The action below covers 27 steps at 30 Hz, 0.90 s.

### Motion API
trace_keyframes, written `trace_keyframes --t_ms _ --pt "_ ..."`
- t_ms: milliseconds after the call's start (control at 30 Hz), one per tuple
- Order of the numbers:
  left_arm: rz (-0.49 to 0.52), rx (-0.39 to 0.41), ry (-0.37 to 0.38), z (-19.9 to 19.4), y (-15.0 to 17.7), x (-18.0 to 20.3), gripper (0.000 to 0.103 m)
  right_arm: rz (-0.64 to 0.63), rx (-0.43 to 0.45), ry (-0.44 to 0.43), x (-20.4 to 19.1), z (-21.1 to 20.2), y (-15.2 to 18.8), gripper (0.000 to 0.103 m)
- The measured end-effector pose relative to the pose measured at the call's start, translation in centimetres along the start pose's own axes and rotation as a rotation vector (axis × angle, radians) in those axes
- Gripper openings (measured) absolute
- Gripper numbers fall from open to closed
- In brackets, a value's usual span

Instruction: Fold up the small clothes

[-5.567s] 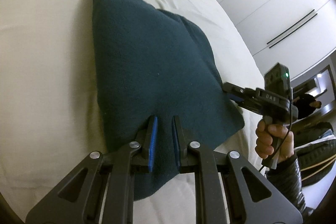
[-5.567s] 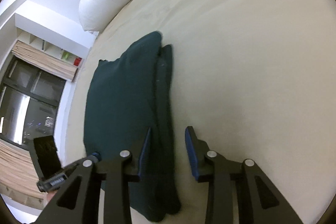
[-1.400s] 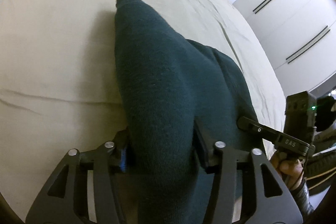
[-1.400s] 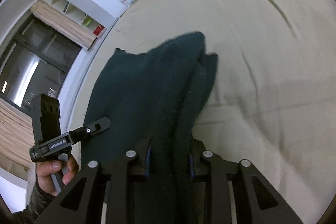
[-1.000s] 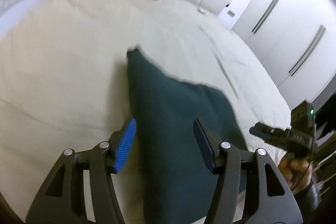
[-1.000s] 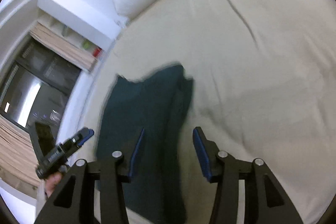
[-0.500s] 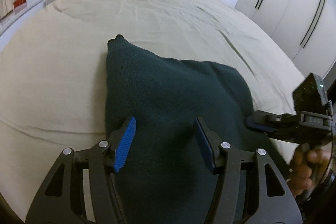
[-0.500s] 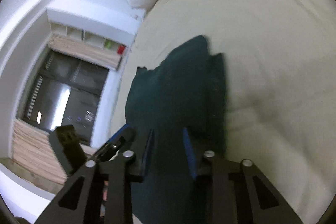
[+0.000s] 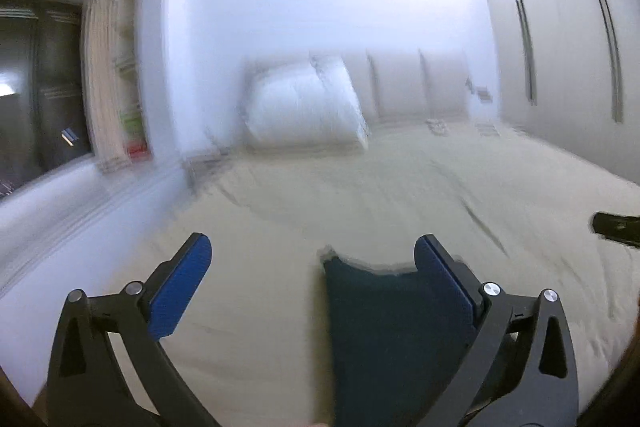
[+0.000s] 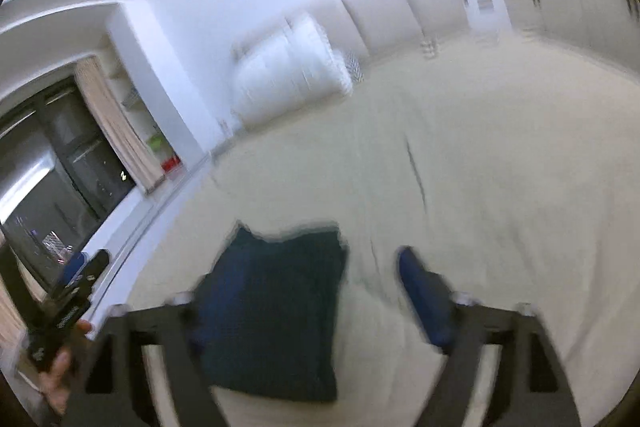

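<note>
Beige bed (image 10: 500, 167) bears folded sweater (image 10: 276, 311); both hand-held grippers opening, empty; right view shows whole sweater.

I see a wide bed with a pale beige sheet (image 9: 400, 187), lightly creased, filling most of both views. At its far end a plump white pillow (image 9: 304, 107) leans against a padded white headboard (image 9: 400, 87). To the right stand tall white wardrobe doors with slim dark vertical handles (image 9: 568, 39). On the left is a large dark window (image 10: 60, 179) with a beige curtain (image 10: 116, 131) beside it, then a narrow white shelf niche (image 10: 156, 143) holding what looks like something green and something red, though motion blur leaves me unsure.
</note>
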<state>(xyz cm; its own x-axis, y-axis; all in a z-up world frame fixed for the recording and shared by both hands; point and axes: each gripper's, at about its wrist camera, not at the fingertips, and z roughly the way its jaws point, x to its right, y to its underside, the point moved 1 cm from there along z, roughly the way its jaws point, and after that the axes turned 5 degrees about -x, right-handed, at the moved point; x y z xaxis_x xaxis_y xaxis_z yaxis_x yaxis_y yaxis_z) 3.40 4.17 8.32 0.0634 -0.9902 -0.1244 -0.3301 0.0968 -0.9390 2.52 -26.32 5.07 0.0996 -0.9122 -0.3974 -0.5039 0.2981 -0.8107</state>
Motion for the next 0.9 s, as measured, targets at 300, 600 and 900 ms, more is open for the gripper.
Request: trace_keyframes --t_ms 300,600,900 --pt "-0.059 0.099 -0.044 -8.1 -4.1 -1.6 0.103 -0.152 0.356 0.117 -7.9 -10.3 -2.9 0.103" --pt "-0.087 -0.307 -0.007 -2.5 2.4 -0.8 0.103 -0.093 0.036 0.176 -6.3 -5.3 1.5 0.103" --pt "-0.092 -0.543 0.026 2.8 9.6 1.0 0.103 -0.051 -0.207 0.254 -3.9 -0.3 5.9 0.103"
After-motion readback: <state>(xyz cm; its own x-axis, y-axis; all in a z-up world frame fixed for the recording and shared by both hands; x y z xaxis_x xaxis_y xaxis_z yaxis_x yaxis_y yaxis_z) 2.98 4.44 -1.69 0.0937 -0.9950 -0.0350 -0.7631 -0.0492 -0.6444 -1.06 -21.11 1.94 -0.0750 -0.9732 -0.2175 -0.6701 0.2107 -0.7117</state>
